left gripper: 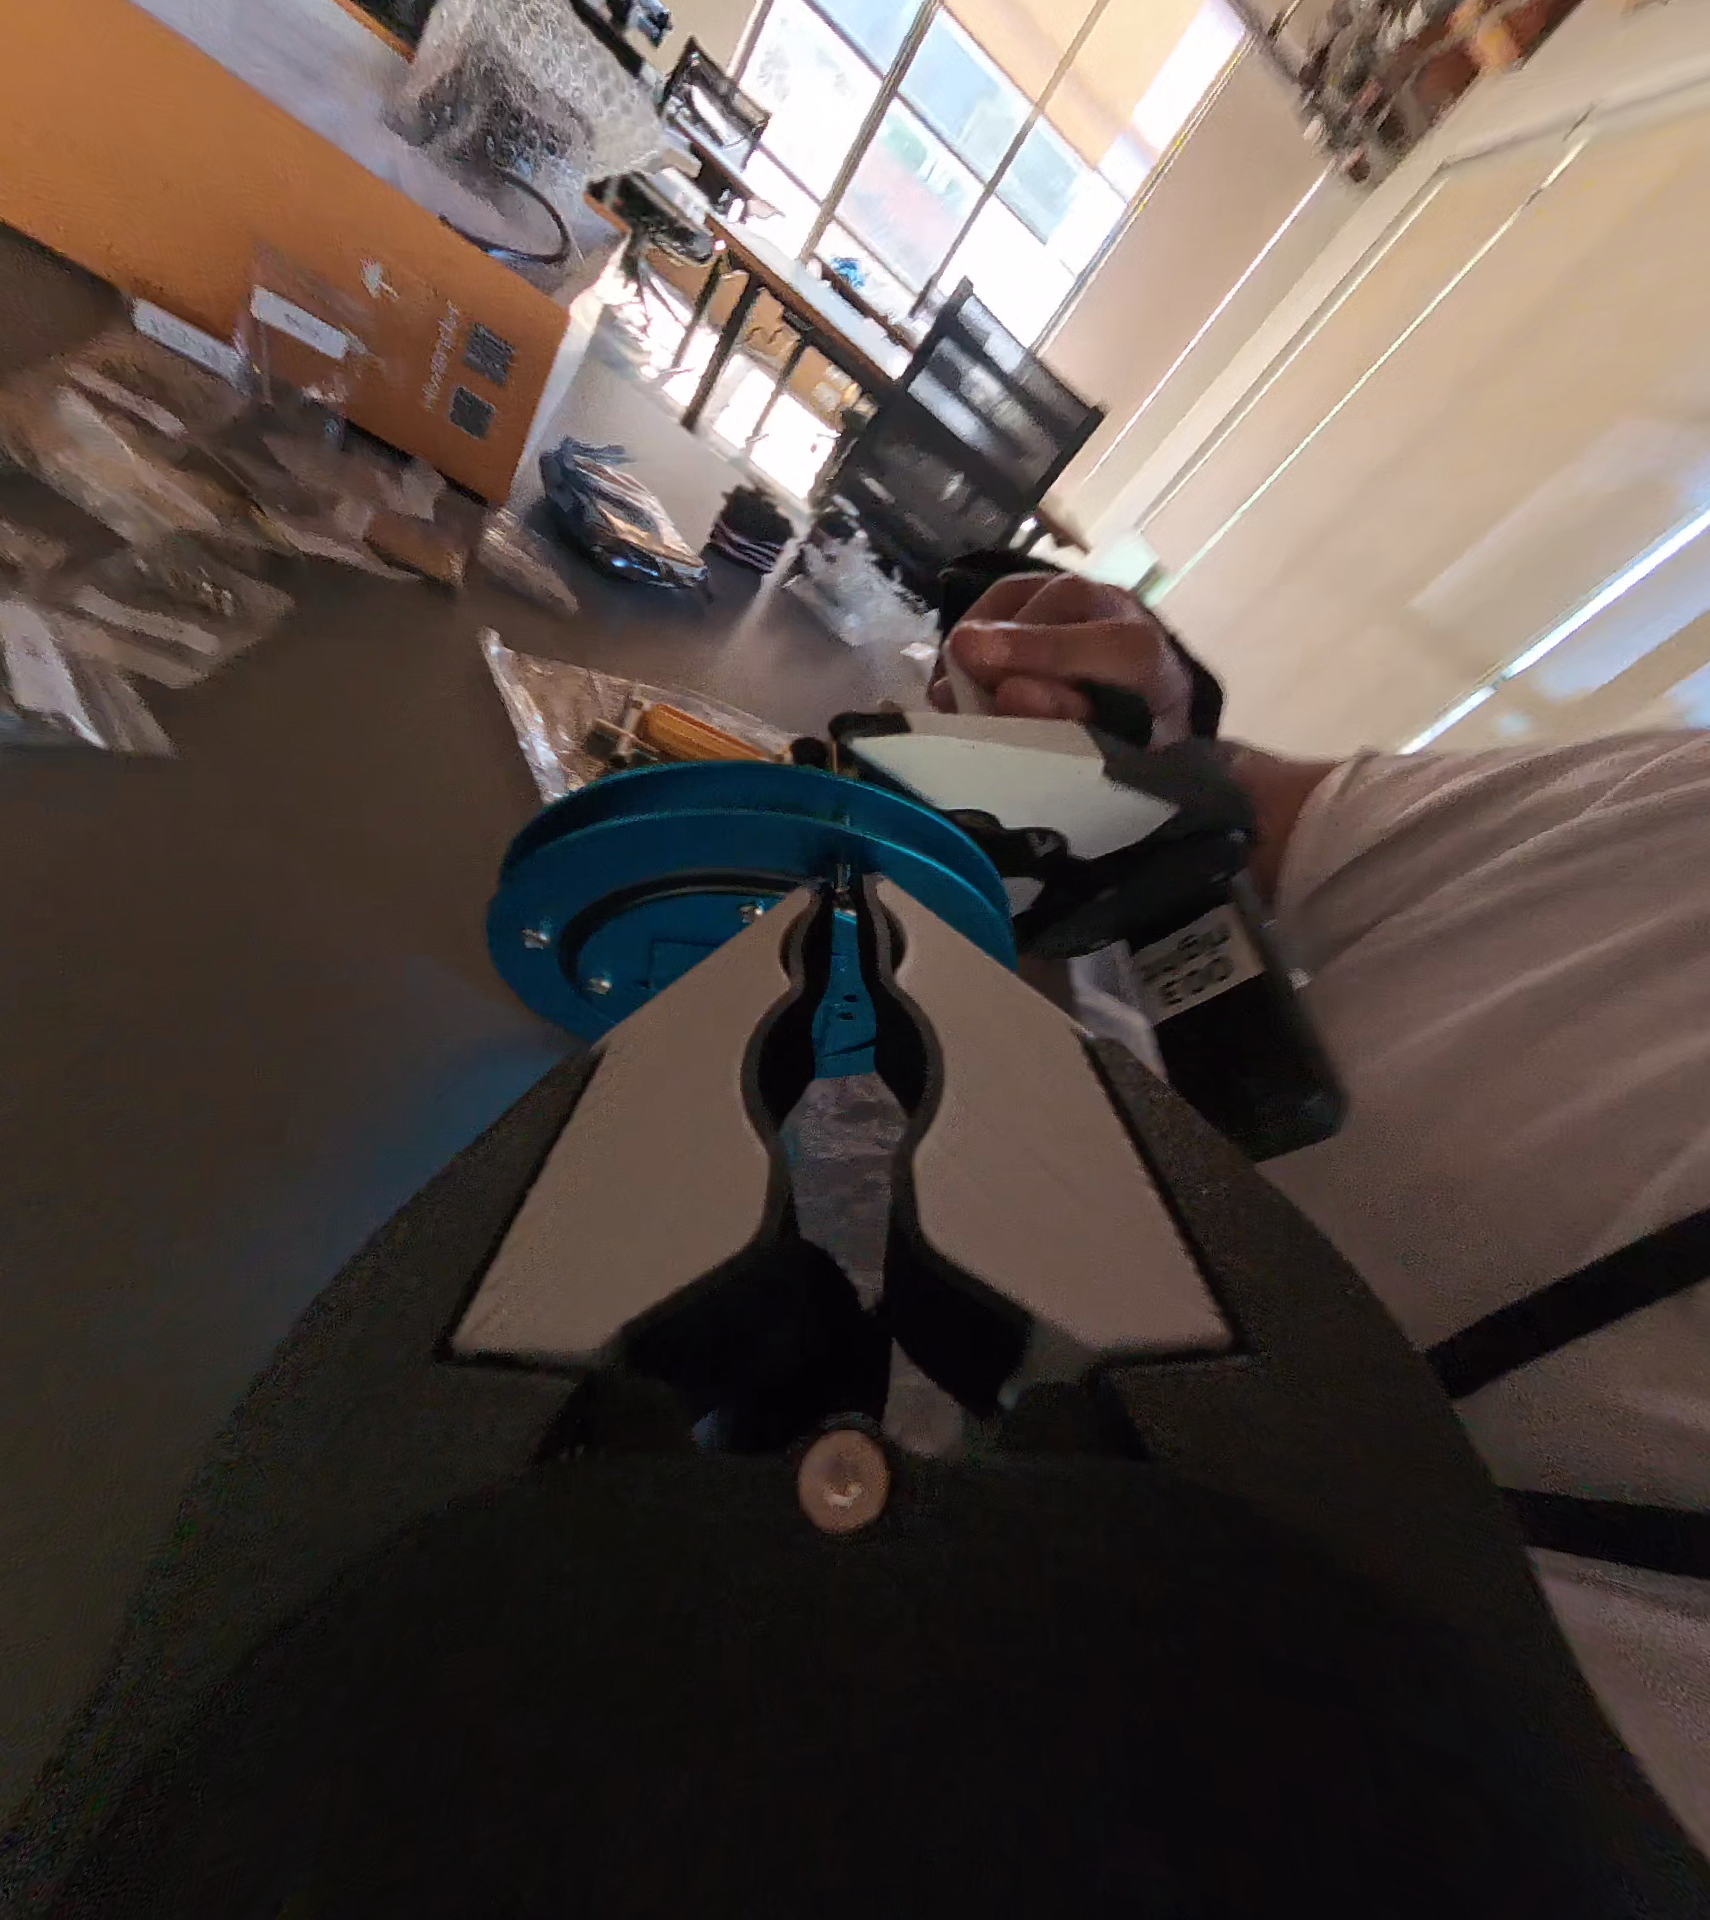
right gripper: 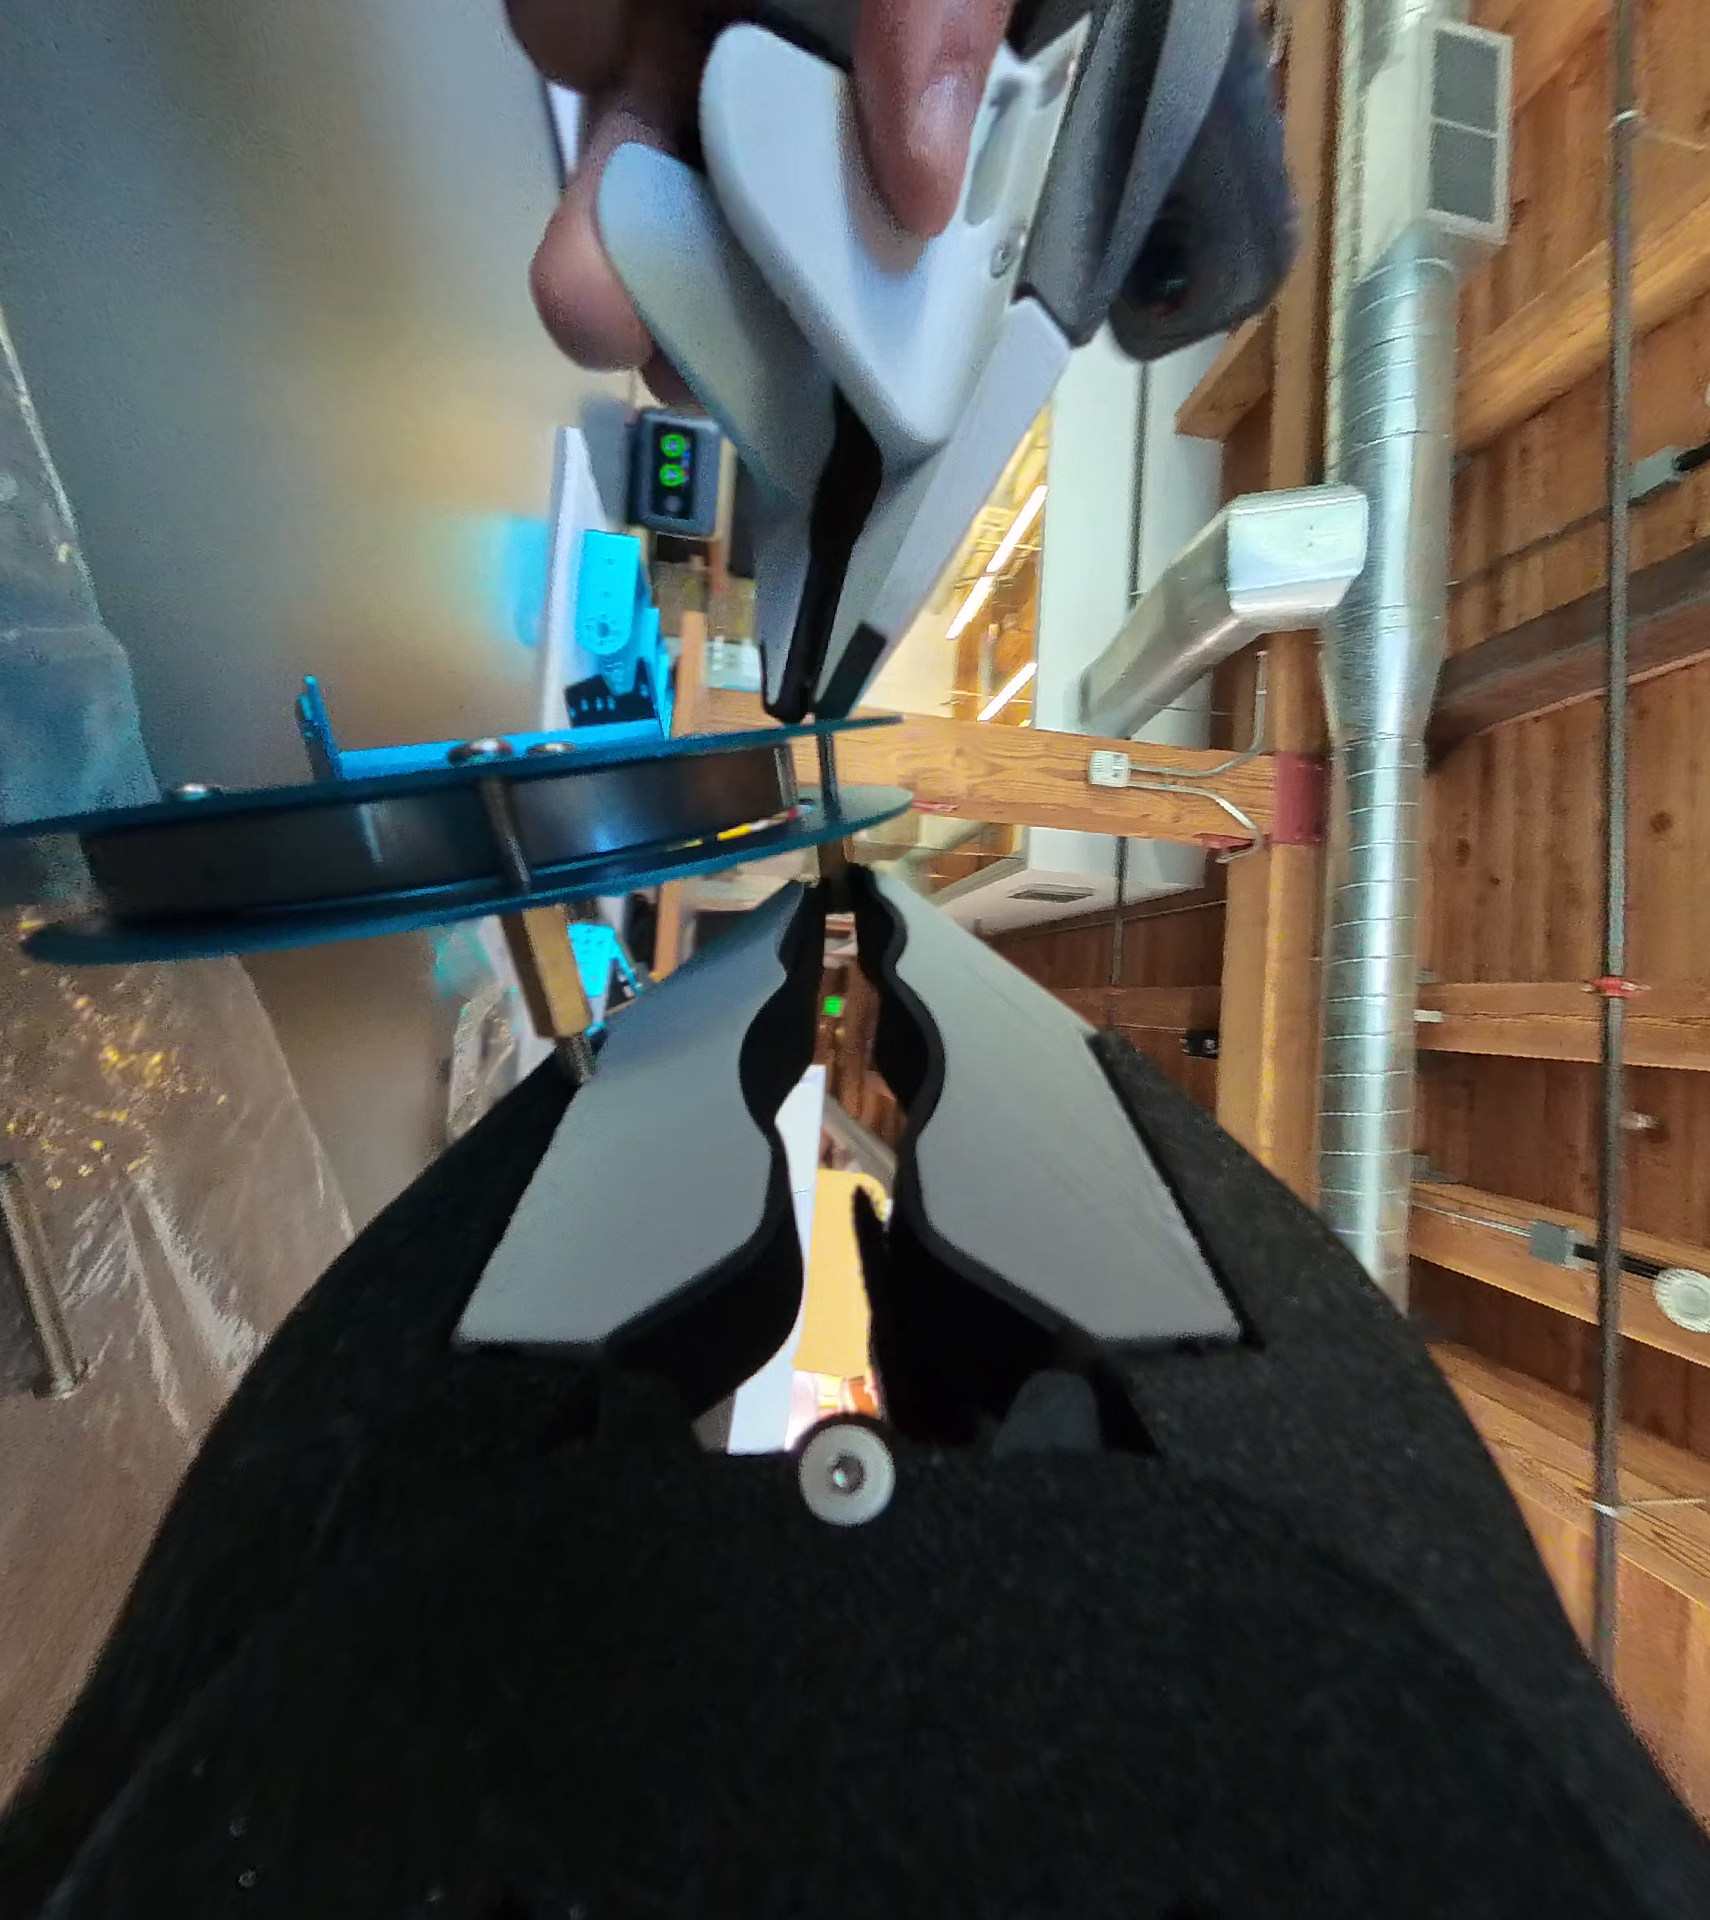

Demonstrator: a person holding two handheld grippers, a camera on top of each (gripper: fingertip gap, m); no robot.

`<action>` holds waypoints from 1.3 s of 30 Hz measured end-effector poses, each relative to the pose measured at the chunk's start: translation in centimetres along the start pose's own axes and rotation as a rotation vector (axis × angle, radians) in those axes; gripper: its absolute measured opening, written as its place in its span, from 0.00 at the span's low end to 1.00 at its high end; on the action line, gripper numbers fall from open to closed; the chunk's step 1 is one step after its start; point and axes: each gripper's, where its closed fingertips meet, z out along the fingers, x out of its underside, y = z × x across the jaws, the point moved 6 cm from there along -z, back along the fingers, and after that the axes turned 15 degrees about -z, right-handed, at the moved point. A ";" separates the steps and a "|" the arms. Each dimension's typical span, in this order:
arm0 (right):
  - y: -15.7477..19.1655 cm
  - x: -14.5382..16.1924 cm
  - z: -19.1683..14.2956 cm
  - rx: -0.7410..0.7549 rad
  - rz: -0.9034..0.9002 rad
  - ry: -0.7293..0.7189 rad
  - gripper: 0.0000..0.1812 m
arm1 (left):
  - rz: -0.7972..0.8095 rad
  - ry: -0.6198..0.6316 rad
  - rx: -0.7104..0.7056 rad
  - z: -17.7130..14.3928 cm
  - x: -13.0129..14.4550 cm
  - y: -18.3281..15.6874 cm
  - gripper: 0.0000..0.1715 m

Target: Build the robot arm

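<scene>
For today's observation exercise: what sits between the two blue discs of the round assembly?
Between the blue discs sits a dark ring, with thin metal posts bridging the gap. Both grippers, left and right, pinch near the rim. The ring's inside is covered.

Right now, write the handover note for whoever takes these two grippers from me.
Left gripper: fingers shut on the rim of the blue disc assembly.
Right gripper: fingers pinched at the same rim from the opposite side, tips close to the left gripper's.
Assembly: two blue discs with a black ring between them, over the dark table. I cannot tell whether it rests on the table.
In place: screws through the discs and a brass standoff under the lower disc.
Nearby: a clear bag of parts just behind the assembly.
</scene>
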 end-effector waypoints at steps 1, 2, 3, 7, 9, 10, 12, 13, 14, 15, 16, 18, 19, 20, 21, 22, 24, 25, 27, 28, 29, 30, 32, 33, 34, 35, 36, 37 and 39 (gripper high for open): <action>-0.1 0.0 -0.1 -0.037 0.005 -0.004 0.02 | 0.057 0.003 -0.031 0.1 0.1 -0.2 0.01; -0.3 0.1 -0.1 -0.072 0.016 -0.010 0.02 | 0.101 0.009 -0.050 0.2 0.2 -0.4 0.01; -0.5 0.1 -0.2 -0.104 0.020 -0.016 0.02 | 0.135 0.009 -0.065 0.3 0.3 -0.6 0.01; -1.0 0.3 -0.4 -0.230 0.052 -0.044 0.02 | 0.308 0.001 -0.150 0.6 0.7 -1.4 0.01; -1.6 0.5 -0.5 -0.327 0.090 -0.066 0.02 | 0.402 0.002 -0.194 0.8 0.8 -1.9 0.01; -1.9 0.6 -0.5 -0.386 0.125 -0.082 0.02 | 0.439 0.005 -0.207 0.8 0.9 -2.1 0.02; -2.4 0.8 -0.5 -0.497 0.184 -0.122 0.02 | 0.503 0.003 -0.232 0.9 1.1 -2.4 0.01; -2.5 0.9 -0.5 -0.572 0.203 -0.146 0.02 | 0.536 0.012 -0.249 1.0 1.2 -2.5 0.02; -2.7 1.0 -0.5 -0.637 0.220 -0.167 0.02 | 0.573 0.015 -0.264 1.1 1.4 -2.6 0.01; -2.9 1.1 -0.4 -0.696 0.236 -0.185 0.02 | 0.599 0.017 -0.273 1.1 1.5 -2.7 0.01; -3.1 1.1 -0.4 -0.760 0.254 -0.203 0.02 | 0.626 0.022 -0.282 1.2 1.7 -2.8 0.01; -3.5 1.3 -0.2 -0.885 0.290 -0.233 0.02 | 0.706 0.026 -0.313 1.3 1.9 -3.1 0.01; -3.7 1.3 -0.2 -0.957 0.308 -0.252 0.02 | 0.748 0.029 -0.331 1.4 2.1 -3.3 0.01; -3.9 1.5 0.0 -1.030 0.337 -0.265 0.02 | 0.785 0.032 -0.346 1.5 2.3 -3.4 0.01; -4.0 1.6 0.2 -1.104 0.359 -0.280 0.02 | 0.810 0.033 -0.354 1.6 2.4 -3.6 0.02; -4.1 1.7 0.4 -1.177 0.382 -0.296 0.02 | 0.828 0.033 -0.360 1.6 2.5 -3.6 0.02; -4.1 1.8 0.8 -1.337 0.443 -0.325 0.02 | 0.869 0.035 -0.370 1.7 2.7 -3.8 0.01; -4.1 2.0 1.1 -1.428 0.489 -0.339 0.02 | 0.887 0.033 -0.378 1.8 2.8 -3.9 0.01; -3.8 2.2 1.8 -1.626 0.606 -0.361 0.03 | 0.929 0.031 -0.398 1.8 2.8 -4.0 0.02; -3.5 2.3 2.1 -1.731 0.665 -0.373 0.02 | 0.941 0.029 -0.404 1.8 2.9 -4.0 0.02; -3.2 2.3 2.4 -1.839 0.726 -0.387 0.03 | 0.957 0.025 -0.412 1.8 2.9 -4.1 0.02; -2.8 2.3 2.6 -1.958 0.790 -0.395 0.03 | 0.974 0.023 -0.421 1.8 2.9 -4.1 0.02; -2.0 2.3 3.1 -2.183 0.906 -0.412 0.02 | 1.005 0.023 -0.431 1.8 3.0 -4.1 0.02; -1.7 2.3 3.2 -2.284 0.934 -0.440 0.02 | 1.017 0.024 -0.428 1.8 3.1 -4.2 0.02; -1.3 2.2 3.2 -2.381 0.953 -0.483 0.02 | 1.030 0.027 -0.419 1.9 3.3 -4.3 0.02; -1.0 2.1 3.1 -2.488 0.973 -0.511 0.02 | 1.047 0.030 -0.409 2.0 3.5 -4.4 0.01; -0.7 1.9 2.9 -2.572 0.981 -0.550 0.02 | 1.063 0.034 -0.403 2.1 3.8 -4.5 0.01; -0.5 1.7 2.7 -2.643 0.982 -0.575 0.02 | 1.063 0.038 -0.393 2.2 3.9 -4.6 0.02; -0.3 1.5 2.4 -2.651 0.974 -0.636 0.03 | 1.042 0.037 -0.377 2.2 4.0 -4.7 0.01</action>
